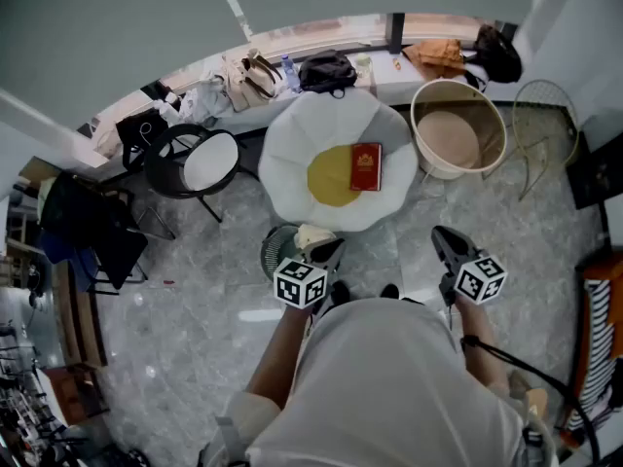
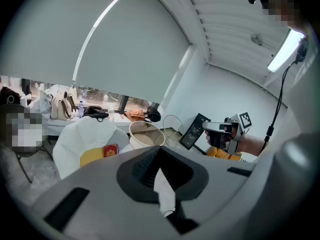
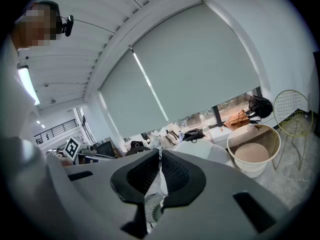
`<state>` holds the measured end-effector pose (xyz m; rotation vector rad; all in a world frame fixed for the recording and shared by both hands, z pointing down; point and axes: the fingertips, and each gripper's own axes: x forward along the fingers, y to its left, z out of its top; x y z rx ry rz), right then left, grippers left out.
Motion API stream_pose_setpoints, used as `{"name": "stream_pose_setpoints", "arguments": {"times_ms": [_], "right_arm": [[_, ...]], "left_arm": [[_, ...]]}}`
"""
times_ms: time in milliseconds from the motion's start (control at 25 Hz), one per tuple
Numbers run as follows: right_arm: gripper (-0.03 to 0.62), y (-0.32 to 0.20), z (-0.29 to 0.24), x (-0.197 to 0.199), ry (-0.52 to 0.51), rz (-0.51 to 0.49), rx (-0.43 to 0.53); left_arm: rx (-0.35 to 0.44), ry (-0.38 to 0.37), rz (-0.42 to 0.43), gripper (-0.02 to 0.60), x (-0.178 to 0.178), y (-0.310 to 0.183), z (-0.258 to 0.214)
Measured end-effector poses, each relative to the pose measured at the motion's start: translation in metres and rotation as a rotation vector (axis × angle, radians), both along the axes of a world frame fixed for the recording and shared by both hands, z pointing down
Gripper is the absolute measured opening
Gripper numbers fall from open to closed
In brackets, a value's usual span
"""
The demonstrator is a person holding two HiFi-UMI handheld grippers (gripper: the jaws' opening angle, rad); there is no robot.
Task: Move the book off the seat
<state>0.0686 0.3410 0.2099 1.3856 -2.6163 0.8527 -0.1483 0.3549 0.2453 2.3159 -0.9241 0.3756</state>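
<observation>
A red book lies flat on the yellow middle of a white flower-shaped seat, toward its right side. Both grippers hang close to the person's body, well short of the seat. My left gripper points at the seat's near edge, jaws together and empty. My right gripper is off to the right over the floor, also shut and empty. The left gripper view shows the book and seat beyond its shut jaws. The book is hidden in the right gripper view, behind its shut jaws.
A round beige tub stands right of the seat, with a wire basket beyond it. A black chair with a white pad stands to the left. Bags crowd the window ledge. A small round bin sits by the left gripper.
</observation>
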Motion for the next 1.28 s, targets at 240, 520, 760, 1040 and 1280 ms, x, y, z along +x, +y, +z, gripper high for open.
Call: {"name": "stream_pose_setpoints", "arguments": {"times_ms": [240,520,760,1040,1280], "right_arm": [[0.045,-0.001,0.002,0.008,0.005,-0.01,0.008],[0.045,-0.002,0.004,0.017,-0.009,-0.029,-0.006],[0.046,-0.005,0.006,0.036,-0.018,-0.047,-0.003],[0.048,-0.008,0.013,0.064,-0.018,-0.082,-0.03],[0.048,-0.01,0.024,0.082,0.011,-0.156,-0.04]], "left_arm": [[-0.002,-0.004,0.002,0.002,0.009,0.0,0.001],[-0.01,-0.014,-0.003,0.002,0.022,0.003,0.004],[-0.015,-0.021,-0.031,0.002,0.03,0.004,0.005],[-0.012,-0.017,-0.094,0.002,0.045,0.0,0.009],[-0.023,-0.029,-0.129,0.002,0.062,0.003,0.015]]}}
